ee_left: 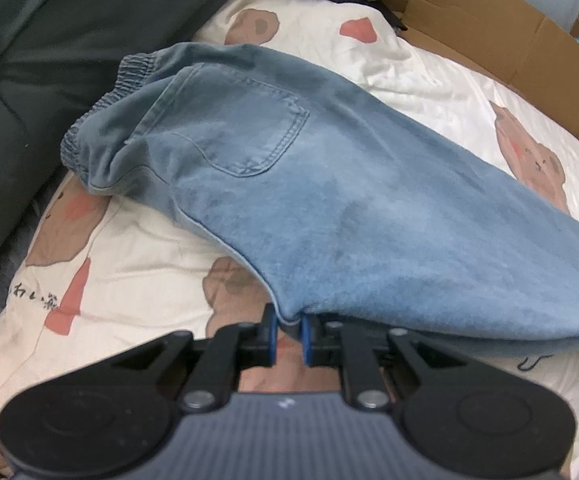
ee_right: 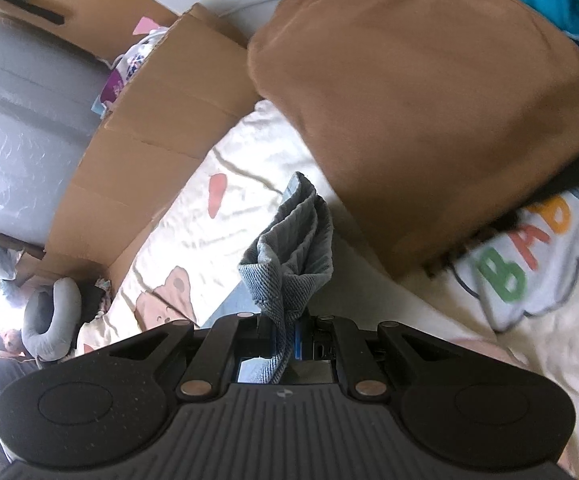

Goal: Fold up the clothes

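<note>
A pair of light blue jeans (ee_left: 309,184) lies across the bear-print bedsheet (ee_left: 137,264), its elastic waistband at the upper left and a back pocket facing up. My left gripper (ee_left: 288,332) is shut on the jeans' near edge, blue pads pinching the fabric. In the right wrist view, my right gripper (ee_right: 285,340) is shut on a bunched hem of the jeans (ee_right: 293,240), which sticks up between the fingers above the sheet (ee_right: 193,216).
A dark green quilt (ee_left: 29,80) lies left of the jeans. Cardboard box walls (ee_left: 509,28) (ee_right: 141,152) border the bed. A folded brown garment (ee_right: 421,112) sits on a white printed garment (ee_right: 529,264). A grey neck pillow (ee_right: 51,320) lies at the left.
</note>
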The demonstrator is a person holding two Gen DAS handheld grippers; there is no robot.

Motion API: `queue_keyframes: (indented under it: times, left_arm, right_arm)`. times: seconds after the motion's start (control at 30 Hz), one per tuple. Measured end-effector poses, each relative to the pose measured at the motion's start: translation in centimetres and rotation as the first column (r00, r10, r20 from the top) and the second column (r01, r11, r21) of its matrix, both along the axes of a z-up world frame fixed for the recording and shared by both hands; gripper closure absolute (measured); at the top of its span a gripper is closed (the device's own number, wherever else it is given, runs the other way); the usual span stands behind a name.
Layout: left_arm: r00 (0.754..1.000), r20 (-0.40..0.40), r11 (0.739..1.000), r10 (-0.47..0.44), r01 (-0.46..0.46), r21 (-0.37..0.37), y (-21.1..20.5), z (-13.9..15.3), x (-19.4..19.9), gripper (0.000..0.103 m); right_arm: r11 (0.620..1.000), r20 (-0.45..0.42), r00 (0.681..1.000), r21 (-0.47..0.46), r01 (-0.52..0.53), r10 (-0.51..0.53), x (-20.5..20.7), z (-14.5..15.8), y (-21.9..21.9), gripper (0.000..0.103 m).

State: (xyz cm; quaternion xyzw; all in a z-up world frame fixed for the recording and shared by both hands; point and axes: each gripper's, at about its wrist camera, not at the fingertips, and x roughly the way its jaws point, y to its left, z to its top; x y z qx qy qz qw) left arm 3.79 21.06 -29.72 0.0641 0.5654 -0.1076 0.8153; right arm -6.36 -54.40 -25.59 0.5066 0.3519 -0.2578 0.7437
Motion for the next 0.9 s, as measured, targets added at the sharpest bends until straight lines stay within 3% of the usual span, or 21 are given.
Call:
queue_keyframes:
  times: [0.5,0.9]
  left_arm:
    - [0.999,-0.034,0.999,-0.032,0.033,0.026,-0.1,0.1,-1.3,0.091]
    - [0.997,-0.064,0.999,-0.048,0.050,0.022,0.3,0.4,-0.2,0.091]
  right_arm:
    - [0.998,-0.016,0.998,0.004,0.068,-0.068,-8.7,-0.5,0.6,0.096]
    - [0.996,-0.059,0.994,0.012,0.093,-0.092,-15.4,-1.1,1.8,0.096]
